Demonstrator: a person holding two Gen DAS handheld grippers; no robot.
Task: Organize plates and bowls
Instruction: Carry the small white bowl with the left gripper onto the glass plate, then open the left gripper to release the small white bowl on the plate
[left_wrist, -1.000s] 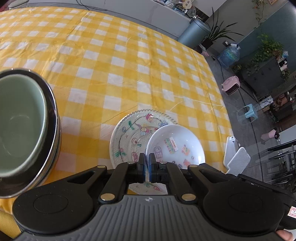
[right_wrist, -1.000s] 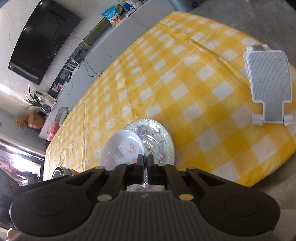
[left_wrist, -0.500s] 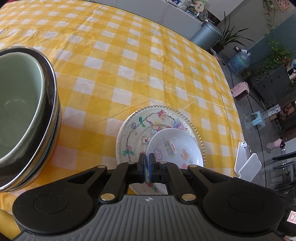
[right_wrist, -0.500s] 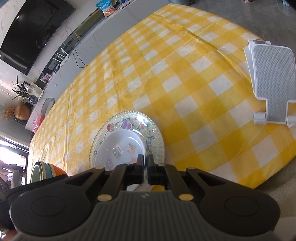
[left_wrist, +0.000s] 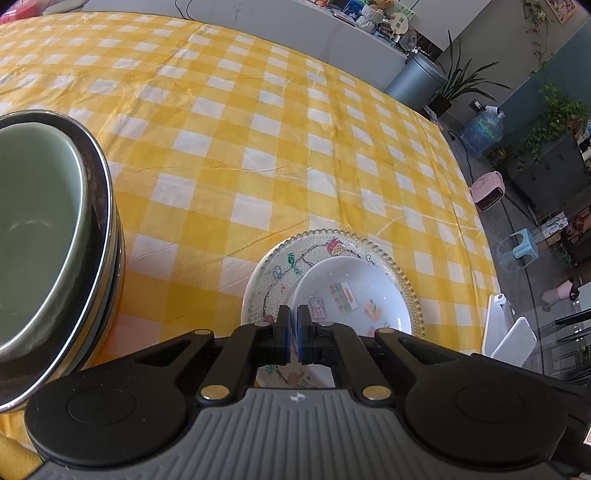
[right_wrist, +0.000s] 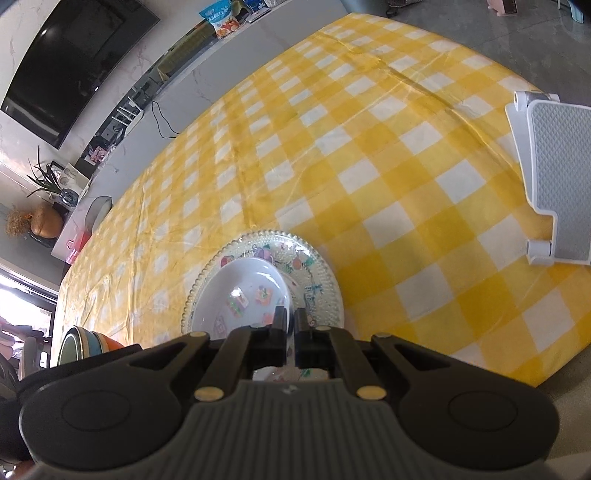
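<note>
A small white plate with cartoon stickers (left_wrist: 351, 295) lies on a larger clear plate with a beaded rim (left_wrist: 273, 273) on the yellow checked tablecloth. My left gripper (left_wrist: 294, 325) is shut on the small plate's near-left rim. My right gripper (right_wrist: 290, 325) is shut on the same small plate (right_wrist: 243, 295) at its near-right rim, above the beaded plate (right_wrist: 314, 280). A stack of bowls with a green bowl on top (left_wrist: 37, 229) stands close at the left; it also shows in the right wrist view (right_wrist: 85, 345).
A white and grey stand (right_wrist: 554, 173) lies near the table's right edge and shows in the left wrist view (left_wrist: 511, 336). The tablecloth (left_wrist: 258, 129) stretches far ahead. The table's edge drops off to the floor on the right.
Both grippers have lowered the small white plate from a tilted position until it lies flat and centred on the beaded plate. Both stay shut on its rim.
</note>
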